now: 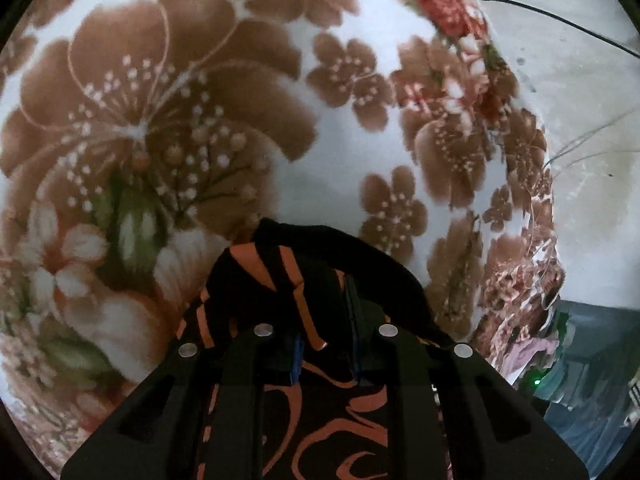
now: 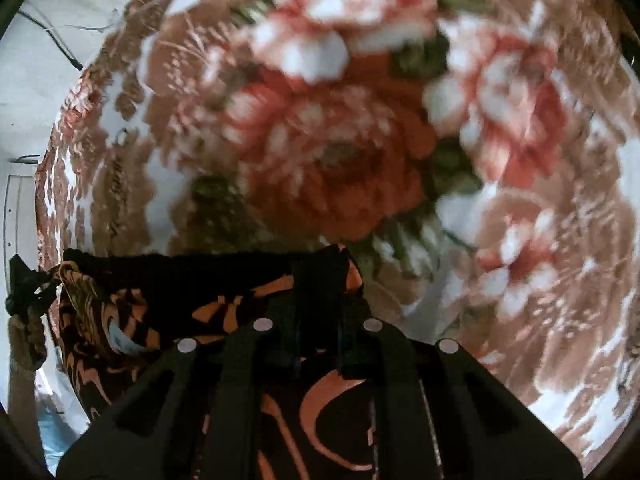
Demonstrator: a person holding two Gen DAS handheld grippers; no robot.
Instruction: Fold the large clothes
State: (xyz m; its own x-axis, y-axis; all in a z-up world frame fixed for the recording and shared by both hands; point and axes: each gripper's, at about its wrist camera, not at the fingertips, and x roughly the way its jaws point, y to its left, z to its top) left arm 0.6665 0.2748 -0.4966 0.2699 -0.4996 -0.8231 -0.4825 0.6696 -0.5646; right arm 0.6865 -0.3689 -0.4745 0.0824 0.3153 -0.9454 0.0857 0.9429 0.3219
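Left gripper (image 1: 325,344) clamped on a bunched edge of the black-and-orange garment (image 1: 288,280), fingers (image 1: 298,354) pinched in tight with cloth wadded between and spilling forward over the tips. Same deal on the right gripper (image 2: 318,340): closed on the same garment (image 2: 224,292), dark hem pulled fairly taut and running off to the left side of that view. Pretty blurry on the right, so not much fine detail. More of the swirly orange print draped underneath both grippers, filling the bottom of each view. Beyond the cloth, a big floral bedspread (image 1: 248,128) in brown, red and white, under everything. Past its edge in the left view, pale floor (image 1: 592,140) with a thin black cable (image 1: 560,20) across it, plus some bluish clutter (image 1: 592,360) low on the right, too smeared to identify.
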